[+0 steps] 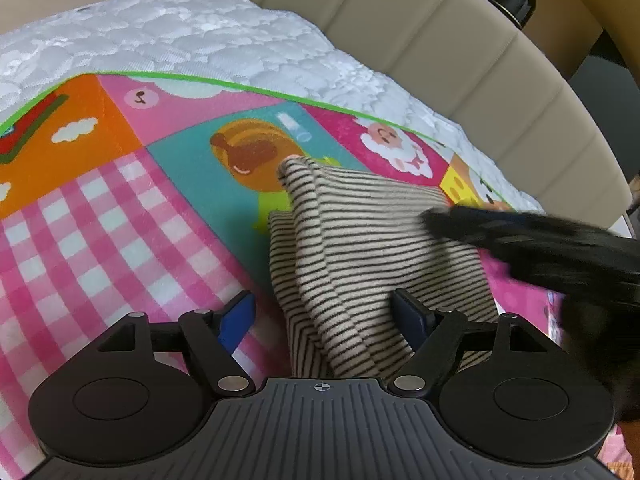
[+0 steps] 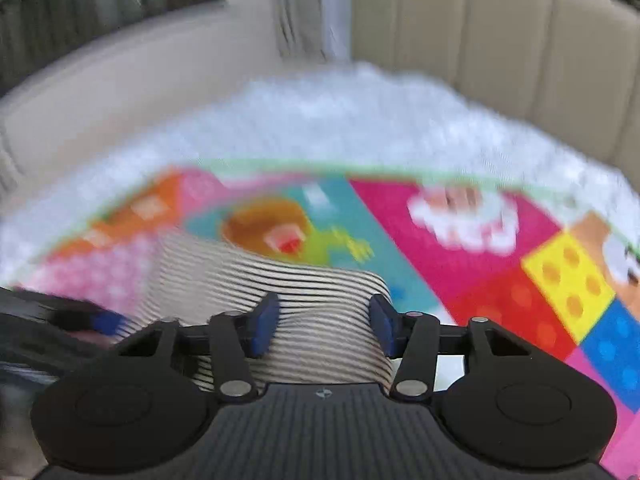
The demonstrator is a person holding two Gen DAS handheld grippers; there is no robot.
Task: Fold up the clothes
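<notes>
Cream knitted garment with thin black stripes (image 1: 360,248) is seen bunched between the spread jaws of the left gripper (image 1: 326,320), ungripped, on a colourful cartoon play mat (image 1: 120,208). Right gripper (image 2: 324,326) jaws likewise straddle the cloth, apart, likely for smoothing.

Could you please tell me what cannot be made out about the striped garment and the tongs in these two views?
- Striped garment: its near end is hidden behind the left tongs body in the left wrist view, so its type is unclear.
- Right tongs: motion-blurred in the left wrist view.
- Play mat: its prints are smeared by blur in the right wrist view.
</notes>
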